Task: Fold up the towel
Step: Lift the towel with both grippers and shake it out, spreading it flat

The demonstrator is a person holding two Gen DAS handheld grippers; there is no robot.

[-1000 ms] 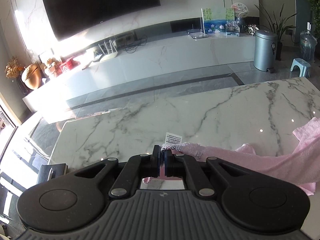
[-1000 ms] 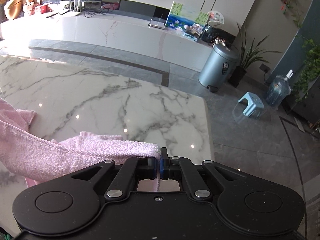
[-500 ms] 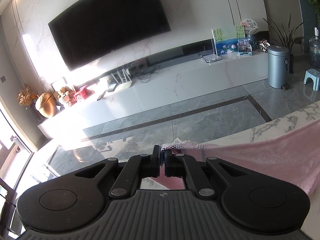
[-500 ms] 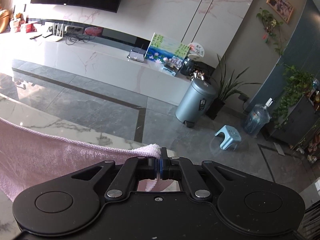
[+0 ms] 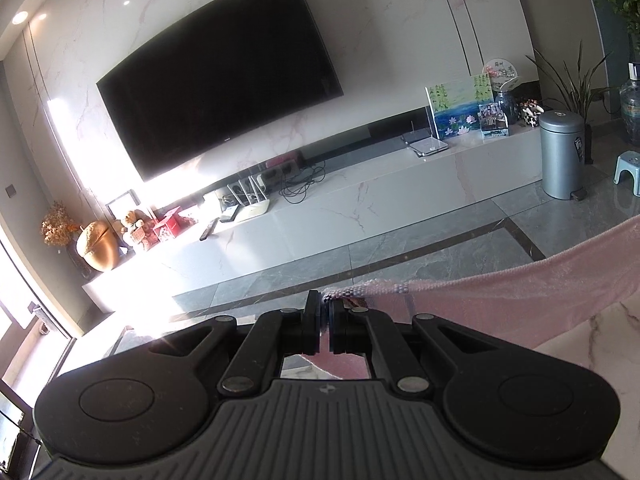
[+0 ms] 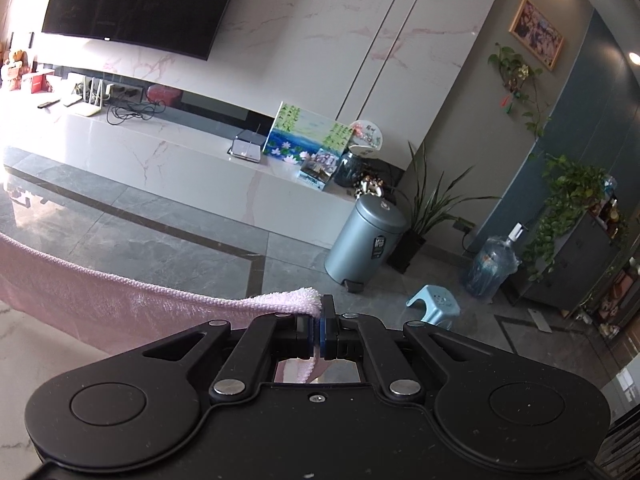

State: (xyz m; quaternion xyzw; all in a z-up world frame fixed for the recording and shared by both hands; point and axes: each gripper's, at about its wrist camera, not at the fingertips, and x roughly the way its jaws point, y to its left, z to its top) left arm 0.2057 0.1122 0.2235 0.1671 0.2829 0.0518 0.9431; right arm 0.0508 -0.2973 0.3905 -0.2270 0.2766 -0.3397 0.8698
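Both grippers hold the pink terry-cloth towel point(image 5: 520, 300) by its upper corners, lifted clear of the white grey-veined marble table point(image 5: 592, 356). The left gripper point(image 5: 325, 312) is clamped tight on the corner with the woven hem band; the right gripper point(image 6: 320, 320) is pinched flat on the fluffy opposite corner, a tail of cloth hanging below its pads. The top edge sags between them, and the body of the towel hangs toward the table. Judged step: the spread-and-lift that precedes the first fold. The next move calls for both corners to travel together, keeping the edge taut, so the cloth lays down flat or doubles evenly. Legible writing: none; the grey pedal bin point(image 6: 366, 238) carries a dark label too small to read, and the black wall television point(image 5: 220, 76) shows only a faint mark
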